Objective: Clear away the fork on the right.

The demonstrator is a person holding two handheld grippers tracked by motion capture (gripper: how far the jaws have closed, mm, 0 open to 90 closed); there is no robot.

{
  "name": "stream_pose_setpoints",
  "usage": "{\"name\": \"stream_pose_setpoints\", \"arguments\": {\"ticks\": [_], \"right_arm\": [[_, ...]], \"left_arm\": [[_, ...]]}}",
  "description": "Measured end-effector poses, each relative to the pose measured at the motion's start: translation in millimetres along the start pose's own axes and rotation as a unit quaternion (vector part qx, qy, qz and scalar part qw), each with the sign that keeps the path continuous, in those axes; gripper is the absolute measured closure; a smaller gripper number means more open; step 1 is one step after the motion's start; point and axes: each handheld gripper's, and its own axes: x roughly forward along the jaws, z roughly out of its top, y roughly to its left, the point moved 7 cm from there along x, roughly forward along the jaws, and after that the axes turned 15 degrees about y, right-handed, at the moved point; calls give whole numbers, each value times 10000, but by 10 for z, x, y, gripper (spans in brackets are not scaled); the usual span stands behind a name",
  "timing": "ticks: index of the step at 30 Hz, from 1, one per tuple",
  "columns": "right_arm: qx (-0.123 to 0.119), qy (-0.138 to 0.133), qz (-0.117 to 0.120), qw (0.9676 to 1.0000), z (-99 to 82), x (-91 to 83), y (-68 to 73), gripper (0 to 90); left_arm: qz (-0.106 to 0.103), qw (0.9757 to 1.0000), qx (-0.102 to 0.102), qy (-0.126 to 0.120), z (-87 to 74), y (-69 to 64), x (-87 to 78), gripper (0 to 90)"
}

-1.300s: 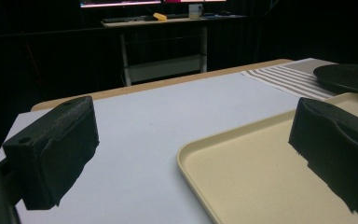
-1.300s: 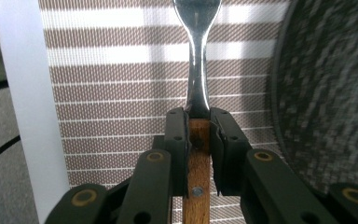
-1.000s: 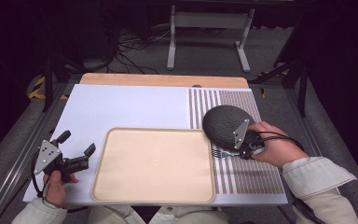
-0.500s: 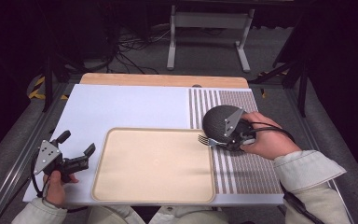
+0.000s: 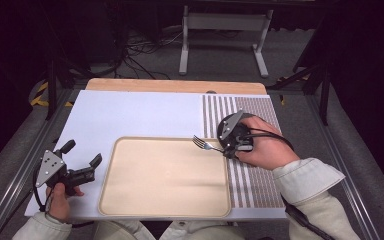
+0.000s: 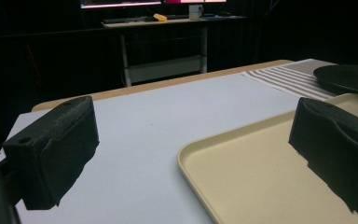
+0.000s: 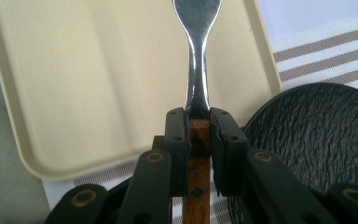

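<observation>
The right gripper [image 5: 219, 146] is clenched on a fork [image 5: 203, 145]; in the right gripper view its jaws pinch the wooden handle [image 7: 197, 140] just below the steel neck. The fork's tines jut over the far right corner of the beige tray [image 5: 165, 210], and whether they touch it is hard to tell from above. A black plate [image 7: 317, 135] lies on the striped mat [image 5: 260, 112] beside the tray's right edge, under the right hand [image 5: 262, 147]. The left gripper [image 5: 82, 162] sits near the near left corner of the white board [image 5: 130, 112], just off the tray's left edge, its jaws released and wide apart with nothing between them.
</observation>
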Motion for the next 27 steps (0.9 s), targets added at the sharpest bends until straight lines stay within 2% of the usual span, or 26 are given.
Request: {"name": "stream_pose_setpoints", "arguments": {"ticks": [3,10,16,17,21,27], "right_arm": [[144,-143,-24,9998,118,4,5,776],[190,-177,43,9997,286,48,36,776],[365,-157,157,9991,422,105,83,776],[505,-193,240,9983,448,109,96,776],[697,-247,319,9968,496,126,112,776],[1439,-212,533,9879,541,202,158,776]], "left_arm": [[1,10000,6,2,0,-1,1,19],[-1,10000,-4,7,-2,-2,3,19],[-8,10000,-11,3,-3,3,-1,19],[-11,10000,-10,1,-3,4,-3,19],[-15,10000,-10,6,-3,5,-5,19],[-15,10000,-4,5,-2,6,-5,19]]}}
